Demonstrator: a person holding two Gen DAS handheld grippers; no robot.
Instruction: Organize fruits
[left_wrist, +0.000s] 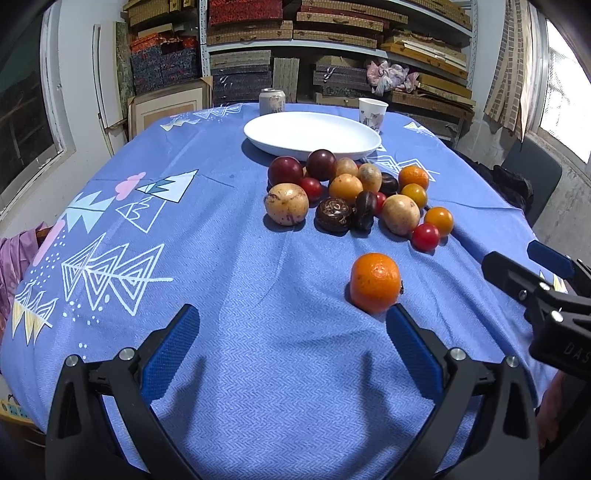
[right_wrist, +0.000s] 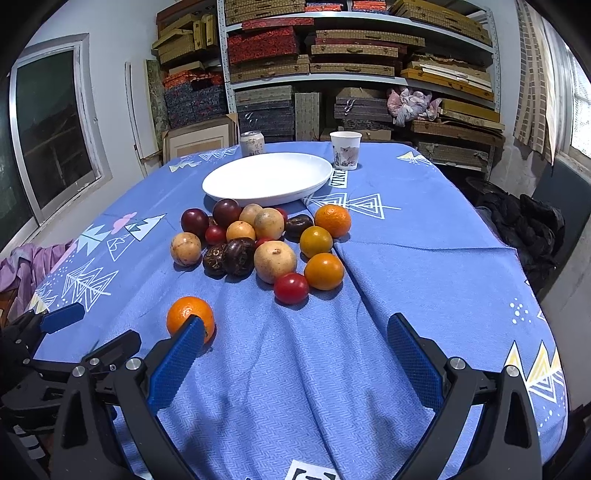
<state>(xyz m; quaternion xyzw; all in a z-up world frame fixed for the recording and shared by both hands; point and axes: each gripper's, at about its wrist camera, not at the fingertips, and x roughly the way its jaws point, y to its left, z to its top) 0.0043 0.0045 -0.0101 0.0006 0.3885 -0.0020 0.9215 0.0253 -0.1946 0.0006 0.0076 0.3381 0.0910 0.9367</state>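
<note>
Plainly, both claws hang spread wide over the blue patterned cloth (left_wrist: 229, 258) covering the bench, gripping nothing. From the left wrist view, the left claw (left_wrist: 291, 314) has a lone mandarin (left_wrist: 375, 282) at about one o'clock, just beside the tip of its right finger; whether they touch is hard to tell. The right claw (left_wrist: 524, 264) enters at three o'clock, its body cut off by the frame edge. Beyond the mandarin, at twelve o'clock, sits the heap of fruit (left_wrist: 347, 195): dark plums, pale speckled round fruits, wrinkled brown ones, small red and orange tomatoes, with several half hidden behind others. An empty white plate (left_wrist: 312, 134) lies just past the heap, with a drink can (left_wrist: 272, 101) and a paper cup (left_wrist: 372, 110) behind it. In the right wrist view, the right claw's left finger hides part of the mandarin.
</note>
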